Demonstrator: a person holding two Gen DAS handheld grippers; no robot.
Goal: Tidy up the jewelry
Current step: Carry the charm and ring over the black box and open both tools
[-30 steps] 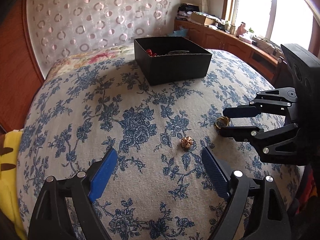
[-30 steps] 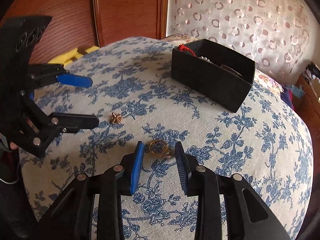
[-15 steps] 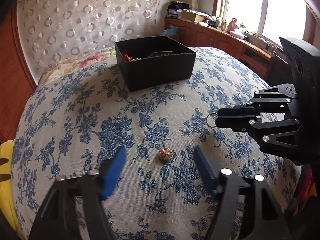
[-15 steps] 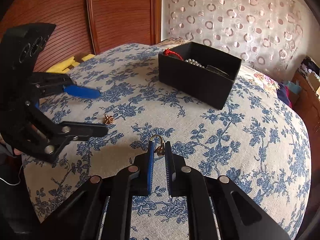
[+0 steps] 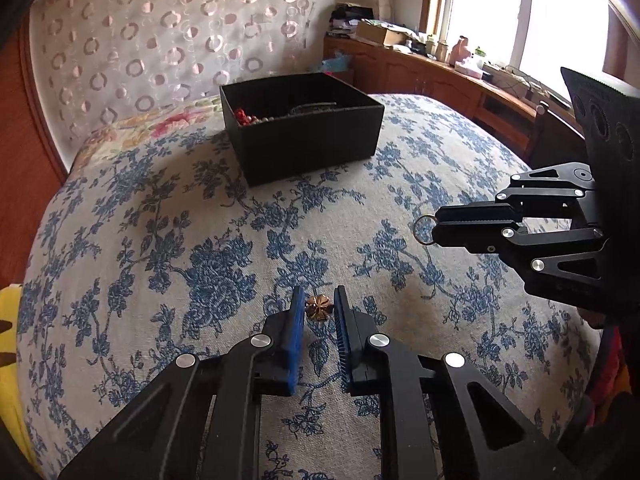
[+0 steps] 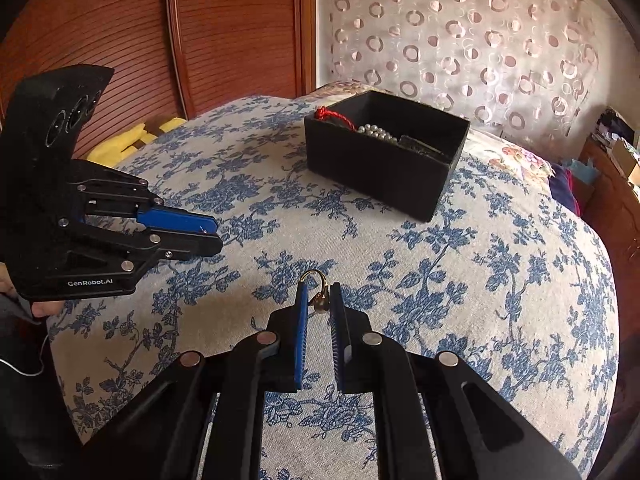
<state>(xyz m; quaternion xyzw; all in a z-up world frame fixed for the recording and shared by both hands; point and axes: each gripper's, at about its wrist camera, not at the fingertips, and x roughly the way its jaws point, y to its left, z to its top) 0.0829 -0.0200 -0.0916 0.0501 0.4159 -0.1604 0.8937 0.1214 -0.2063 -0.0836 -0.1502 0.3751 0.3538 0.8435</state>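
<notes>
A black open box (image 5: 304, 136) with pearls and a red cord (image 6: 336, 117) inside stands on the blue-flowered bedspread (image 5: 168, 240); it also shows in the right wrist view (image 6: 384, 172). My left gripper (image 5: 319, 307) is shut on a small copper flower-shaped piece (image 5: 319, 307) at bedspread level. My right gripper (image 6: 318, 300) is shut on a gold ring (image 6: 316, 286) and holds it above the bedspread; the ring (image 5: 423, 230) sticks out of the right gripper's tips in the left wrist view. The left gripper (image 6: 208, 236) is at the left in the right wrist view.
A wooden headboard (image 6: 200, 32) and a patterned curtain (image 5: 160, 40) stand behind the bed. A wooden cabinet (image 5: 440, 76) with clutter runs under the window at the right. A yellow cushion (image 6: 132, 140) lies at the bed's edge.
My left gripper has closed from wide open onto the copper flower piece. My right gripper, which shut on the gold ring, has lifted it off the bedspread.
</notes>
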